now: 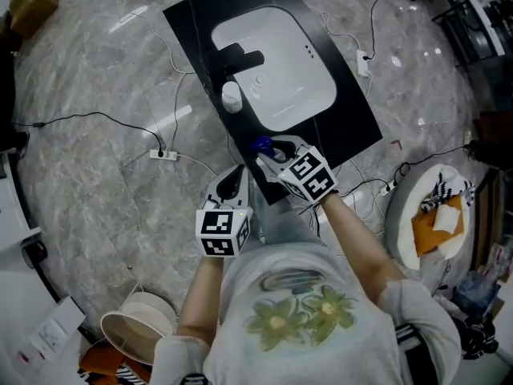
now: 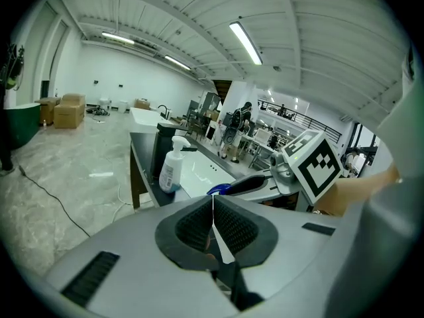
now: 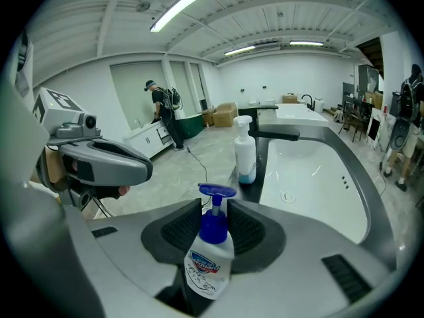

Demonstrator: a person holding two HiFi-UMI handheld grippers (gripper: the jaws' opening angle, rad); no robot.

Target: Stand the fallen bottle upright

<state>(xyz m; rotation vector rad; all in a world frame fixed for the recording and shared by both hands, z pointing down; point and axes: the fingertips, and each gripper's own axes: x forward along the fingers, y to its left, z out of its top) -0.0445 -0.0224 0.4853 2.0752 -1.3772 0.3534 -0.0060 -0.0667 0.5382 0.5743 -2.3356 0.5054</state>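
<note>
Right gripper [image 1: 271,156]: your right gripper pinches the bottle [image 3: 211,260], with 1 ribbed pad on each side of its blue collar.
Bottle: it is white with a blue printed label and a blue pump. It lies along the jaws, with the pump head sticking out past the tips and pointing away from you.
Bottle's place: in the head view you hold it over the near edge of the counter [image 1: 353,127], in front of the basin [image 1: 280,70]. Whether its base touches anything, you cannot tell, because the gripper body covers it.
Left gripper [image 2: 213,207]: your left gripper's jaws are pressed together with nothing between them. It sits just left of the right gripper, nearer your body and off the near edge of the counter.
Counter: it is a black slab holding 1 white basin with a drain at its middle.
Faucet [image 1: 236,57]: it is black and stands on the left rim of the basin in the head view, with its spout reaching over the bowl.
Second bottle [image 1: 232,96]: this white pump bottle stands upright on the counter just beside the faucet, on the side nearer you, well apart from both grippers.
Floor [image 1: 96,175]: it is grey and marbled, with thin cables [image 1: 80,119] running across it to a power strip [image 1: 166,155] left of the counter.
</note>
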